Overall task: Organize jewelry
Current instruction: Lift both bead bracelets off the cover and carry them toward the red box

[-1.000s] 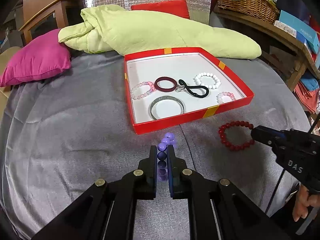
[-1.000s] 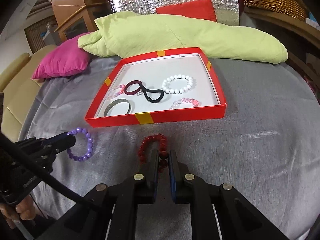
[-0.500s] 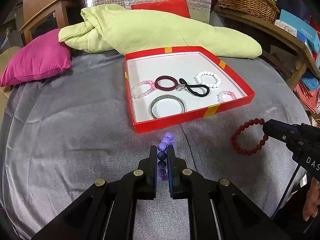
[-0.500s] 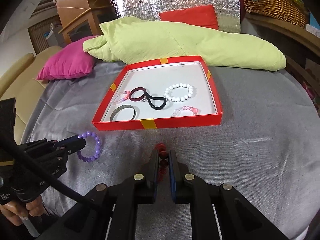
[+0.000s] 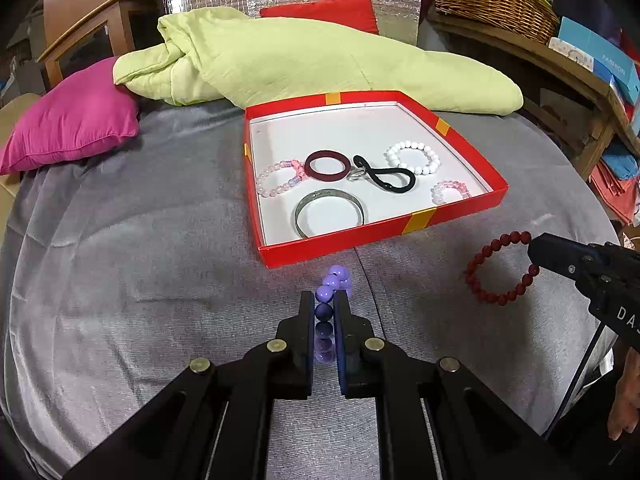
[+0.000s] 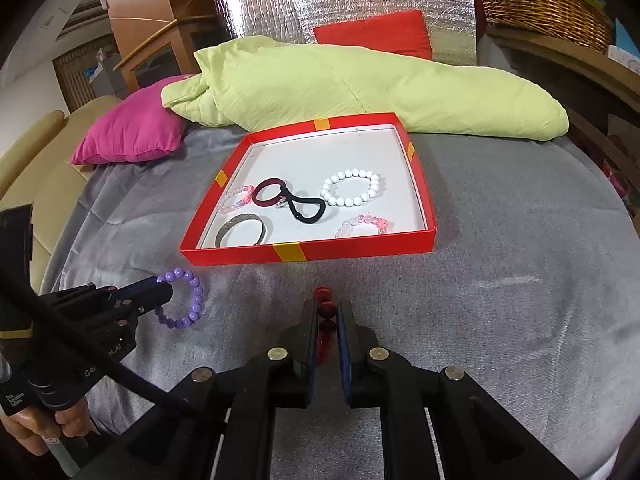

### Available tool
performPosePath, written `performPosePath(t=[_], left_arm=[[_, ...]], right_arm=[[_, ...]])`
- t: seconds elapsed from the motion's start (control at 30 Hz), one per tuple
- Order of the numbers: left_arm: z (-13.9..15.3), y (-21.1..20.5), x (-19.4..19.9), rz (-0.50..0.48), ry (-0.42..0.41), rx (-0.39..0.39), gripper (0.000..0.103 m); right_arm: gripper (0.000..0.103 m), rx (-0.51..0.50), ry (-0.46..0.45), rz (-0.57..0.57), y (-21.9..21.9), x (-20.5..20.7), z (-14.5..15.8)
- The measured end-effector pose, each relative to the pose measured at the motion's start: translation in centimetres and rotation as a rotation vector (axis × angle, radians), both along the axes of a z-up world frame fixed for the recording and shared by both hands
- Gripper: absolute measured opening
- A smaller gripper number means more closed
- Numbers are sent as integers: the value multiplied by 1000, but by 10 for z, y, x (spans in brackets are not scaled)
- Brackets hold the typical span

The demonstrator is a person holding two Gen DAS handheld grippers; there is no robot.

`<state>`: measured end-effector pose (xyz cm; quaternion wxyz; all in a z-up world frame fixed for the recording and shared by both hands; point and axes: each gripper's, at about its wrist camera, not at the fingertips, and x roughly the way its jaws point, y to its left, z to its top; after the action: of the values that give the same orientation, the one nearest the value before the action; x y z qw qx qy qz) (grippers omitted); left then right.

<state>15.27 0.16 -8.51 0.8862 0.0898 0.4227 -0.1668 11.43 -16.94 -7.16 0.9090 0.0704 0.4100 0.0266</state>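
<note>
My left gripper (image 5: 324, 304) is shut on a purple bead bracelet (image 5: 334, 282), held above the grey cloth in front of the red box (image 5: 456, 212); it also shows in the right wrist view (image 6: 188, 300). My right gripper (image 6: 325, 308) is shut on a red bead bracelet (image 6: 323, 300), which shows in the left wrist view (image 5: 500, 268) hanging to the right of the box. The box (image 6: 360, 246) holds several pieces: a white bead bracelet (image 5: 412, 158), a dark red ring (image 5: 326, 166), a black loop (image 5: 390, 180), a metal bangle (image 5: 330, 212) and two pink bead bracelets.
A lime green quilt (image 5: 320, 64), a magenta pillow (image 5: 76, 116) and a red cushion (image 5: 320, 14) lie behind the box. A wicker basket (image 5: 492, 0) sits on a wooden shelf at the right. A beige sofa arm (image 6: 36, 168) is at the left.
My right gripper has lifted the red bracelet off the cloth and drawn back to the right. My left gripper holds the purple bracelet nearly still.
</note>
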Motion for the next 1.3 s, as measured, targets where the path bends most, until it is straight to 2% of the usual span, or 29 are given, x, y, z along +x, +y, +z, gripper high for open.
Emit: performPosePath(t=[0.8, 1.3], left_arm=[[-4, -8, 4, 5, 2, 22, 10], [7, 7, 4, 53, -50, 30, 10]], right_arm=[[10, 67, -25, -2, -16, 7, -2], [10, 162, -66, 17, -28, 2, 8]])
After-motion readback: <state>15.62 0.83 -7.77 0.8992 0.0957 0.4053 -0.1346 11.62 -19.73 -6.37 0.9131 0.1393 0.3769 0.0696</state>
